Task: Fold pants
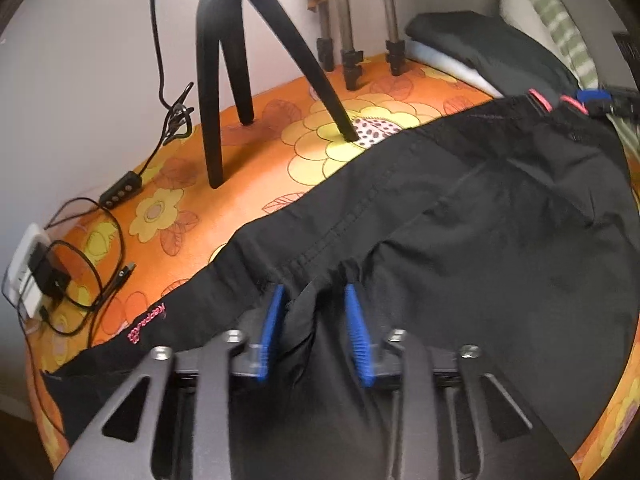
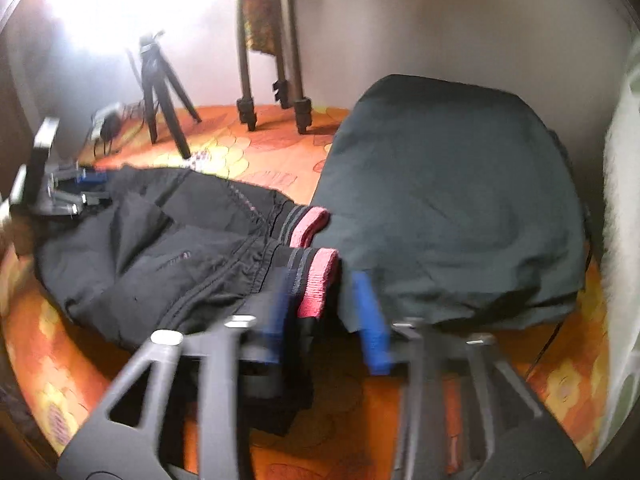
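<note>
- Closest in the left wrist view, the left gripper (image 1: 316,300) has its blue pads spread apart, with a bunched ridge of the black pants (image 1: 460,240) rising between them; the pads sit beside the fabric, not pinching it.
- In the right wrist view, the right gripper (image 2: 326,308) also stands spread wide, blurred, its left pad against the pink-edged waistband (image 2: 318,280) and its right pad clear of it.
- The pants lie spread across the orange flowered bedsheet (image 1: 256,196), waistband toward the right gripper, legs toward the left one.
- Pink lettering (image 1: 146,326) shows on the fabric's near left edge.
- Just beyond the waistband sits a folded dark garment (image 2: 452,200), touching or nearly touching it.
- Farther back a black tripod (image 1: 224,80) stands on the sheet, with a cable and inline switch (image 1: 120,192) beside it.
- Against the wall stand the metal legs of a taller tripod (image 1: 352,40).
</note>
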A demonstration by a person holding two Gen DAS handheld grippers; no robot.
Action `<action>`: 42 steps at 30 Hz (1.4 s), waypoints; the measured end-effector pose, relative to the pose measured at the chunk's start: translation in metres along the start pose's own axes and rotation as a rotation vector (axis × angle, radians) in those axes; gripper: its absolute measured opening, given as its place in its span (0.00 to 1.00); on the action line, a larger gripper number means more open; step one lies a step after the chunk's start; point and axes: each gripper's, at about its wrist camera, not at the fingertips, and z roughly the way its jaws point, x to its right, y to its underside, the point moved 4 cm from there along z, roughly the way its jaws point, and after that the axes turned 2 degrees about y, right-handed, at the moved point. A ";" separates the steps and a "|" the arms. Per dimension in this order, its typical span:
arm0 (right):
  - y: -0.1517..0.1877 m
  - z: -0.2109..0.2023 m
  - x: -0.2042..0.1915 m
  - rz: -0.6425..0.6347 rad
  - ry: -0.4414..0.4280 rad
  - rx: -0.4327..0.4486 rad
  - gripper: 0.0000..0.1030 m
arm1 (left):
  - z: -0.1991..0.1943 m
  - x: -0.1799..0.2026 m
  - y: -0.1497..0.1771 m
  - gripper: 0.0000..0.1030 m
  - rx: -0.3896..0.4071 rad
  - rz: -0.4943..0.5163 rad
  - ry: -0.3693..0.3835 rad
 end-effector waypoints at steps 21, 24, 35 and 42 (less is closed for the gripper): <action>-0.031 -0.002 -0.035 -0.024 -0.005 0.079 0.11 | -0.057 -0.024 -0.009 0.06 0.204 -0.043 -0.204; -0.045 0.014 -0.037 -0.024 0.017 0.086 0.11 | -0.046 -0.031 -0.012 0.06 0.185 -0.015 -0.274; -0.043 0.074 -0.039 -0.114 0.210 0.000 0.11 | 0.008 -0.044 -0.006 0.06 0.081 -0.033 -0.278; -0.045 0.055 -0.036 -0.138 0.279 0.005 0.50 | -0.015 -0.053 -0.007 0.24 0.089 -0.095 -0.290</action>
